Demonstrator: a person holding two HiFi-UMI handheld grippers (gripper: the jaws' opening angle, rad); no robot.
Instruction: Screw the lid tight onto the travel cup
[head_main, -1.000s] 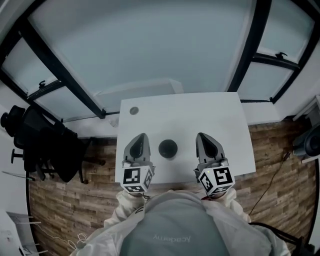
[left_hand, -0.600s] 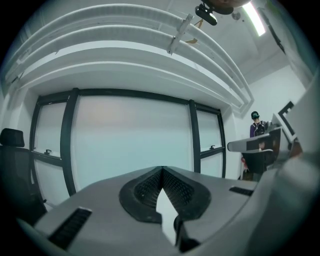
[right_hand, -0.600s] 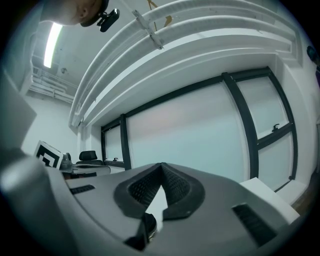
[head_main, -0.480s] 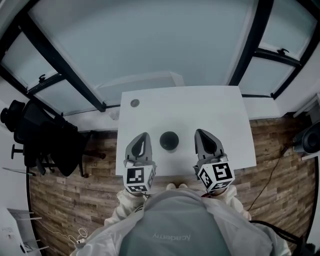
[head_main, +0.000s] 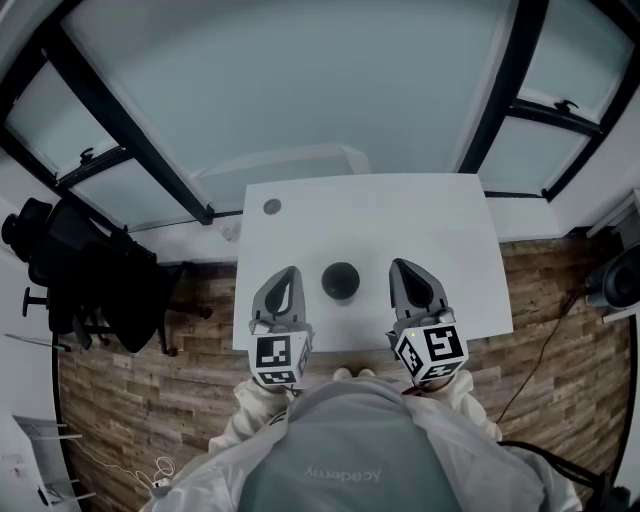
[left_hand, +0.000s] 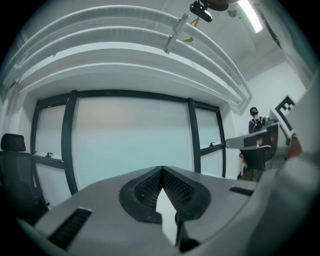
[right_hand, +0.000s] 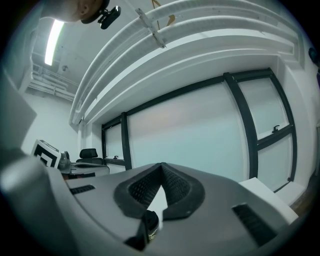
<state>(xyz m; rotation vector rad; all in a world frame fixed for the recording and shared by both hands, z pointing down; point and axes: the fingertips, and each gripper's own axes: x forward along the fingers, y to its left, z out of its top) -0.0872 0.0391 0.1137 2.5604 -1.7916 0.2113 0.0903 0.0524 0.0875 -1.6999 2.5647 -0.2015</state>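
Moved: both grippers sit slightly nearer the table's near edge than a second ago; travel cup (head_main: 340, 281) unmoved.
Head view: cup upright on white table (head_main: 430, 220), between left gripper (head_main: 289, 272) and right gripper (head_main: 401, 266), touching neither; small grey disc (head_main: 272, 207) far left, unidentified.
Left gripper view: jaws together, empty.
Right gripper view: jaws together, empty.
Progress: cup's dark top hides whether the lid is on; fits screwed tight or still lidless.

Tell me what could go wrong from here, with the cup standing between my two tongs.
1. The left tongs and right tongs are shut and empty beside the travel cup; moving in unopened, either could knock it over.
2. The small round thing at the table's far left corner may be the lid; reaching there could brush the cup.
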